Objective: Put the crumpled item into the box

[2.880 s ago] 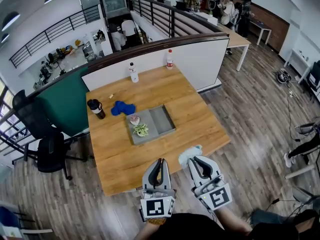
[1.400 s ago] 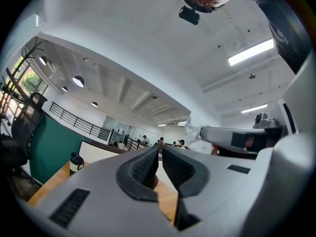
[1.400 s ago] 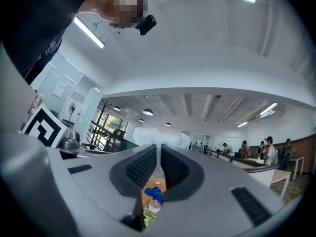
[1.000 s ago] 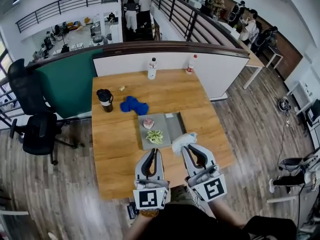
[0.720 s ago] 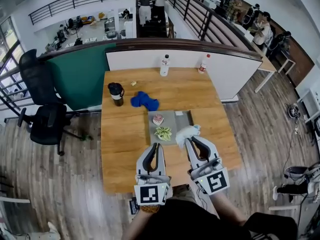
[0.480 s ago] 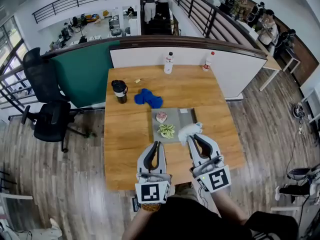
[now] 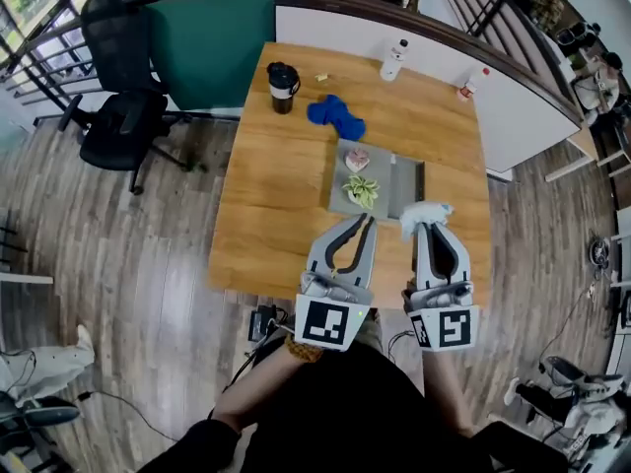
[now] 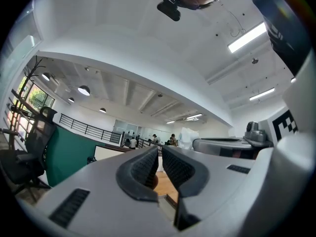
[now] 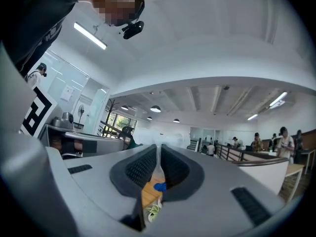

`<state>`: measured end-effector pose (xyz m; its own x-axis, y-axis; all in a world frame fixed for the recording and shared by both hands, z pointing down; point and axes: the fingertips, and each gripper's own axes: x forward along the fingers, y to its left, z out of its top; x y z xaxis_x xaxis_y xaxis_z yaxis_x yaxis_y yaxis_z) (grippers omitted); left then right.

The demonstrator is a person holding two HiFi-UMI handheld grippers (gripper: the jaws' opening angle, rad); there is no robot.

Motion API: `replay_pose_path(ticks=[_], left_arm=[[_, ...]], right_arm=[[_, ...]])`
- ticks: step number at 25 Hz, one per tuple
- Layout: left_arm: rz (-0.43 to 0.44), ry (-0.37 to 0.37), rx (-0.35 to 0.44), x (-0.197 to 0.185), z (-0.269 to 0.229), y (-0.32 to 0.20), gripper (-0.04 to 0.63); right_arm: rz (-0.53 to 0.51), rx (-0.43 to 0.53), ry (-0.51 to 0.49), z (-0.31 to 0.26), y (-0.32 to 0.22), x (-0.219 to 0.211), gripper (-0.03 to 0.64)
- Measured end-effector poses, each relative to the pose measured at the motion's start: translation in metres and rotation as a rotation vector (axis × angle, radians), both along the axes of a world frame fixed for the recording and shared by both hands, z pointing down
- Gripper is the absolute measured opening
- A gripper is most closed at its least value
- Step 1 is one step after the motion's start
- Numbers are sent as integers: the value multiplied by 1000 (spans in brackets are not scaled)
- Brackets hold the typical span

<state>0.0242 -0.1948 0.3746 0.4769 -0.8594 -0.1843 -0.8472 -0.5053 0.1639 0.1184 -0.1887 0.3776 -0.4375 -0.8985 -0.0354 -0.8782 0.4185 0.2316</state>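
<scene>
left hand-held gripper [image 7: 369,221] closed and empty, right hand-held gripper [image 7: 426,228] pinches a thin fold of the crumpled item [image 7: 423,211], which could slip short of the box [image 7: 405,179].

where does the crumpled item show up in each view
Head view: crumpled item at the right gripper tip, just right of centre.
Left gripper view: white lump right of centre.
Right gripper view: white sliver pinched between the fingers.
Shared landmark: the table.

Bright, even ceiling light, strong fisheye warping, nearest surfaces perhaps slightly soft
</scene>
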Motion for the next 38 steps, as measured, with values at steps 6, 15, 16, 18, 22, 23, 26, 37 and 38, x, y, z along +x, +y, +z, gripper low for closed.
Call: replay_pose_path(ticks=[6,15,16,18,22,23,26,37,38], left_arm=[[-34,36,30,-5,-6,2,41],[-56,13,30,-9,4,-4,41],[-54,16,27,-11,4,-4,41],[-48,16,23,-12,3,-6,41],[-38,11,32,-8,4,-10,41],[-38,13,34,-7,5,-11,41],[-41,19,31,-8,7,-13,41],[-24,9,18,5,7,-24,41],[-21,9,17,8,7,-24,41]], right_arm=[[-22,-46,19,14,-4,2,35],[-39,-85,21,33,-14,-3,35],[-39,-88,22,33,-13,-5,35],[-38,-94,16,32,-14,-7,35],[-33,-109,6,37,-19,-4,35],[-31,-112,4,39,-20,-3,35],[-31,-116,3,42,-22,-2,35],[-2,-97,-6,35,-36,18,35],[2,-95,-8,35,-38,21,35]])
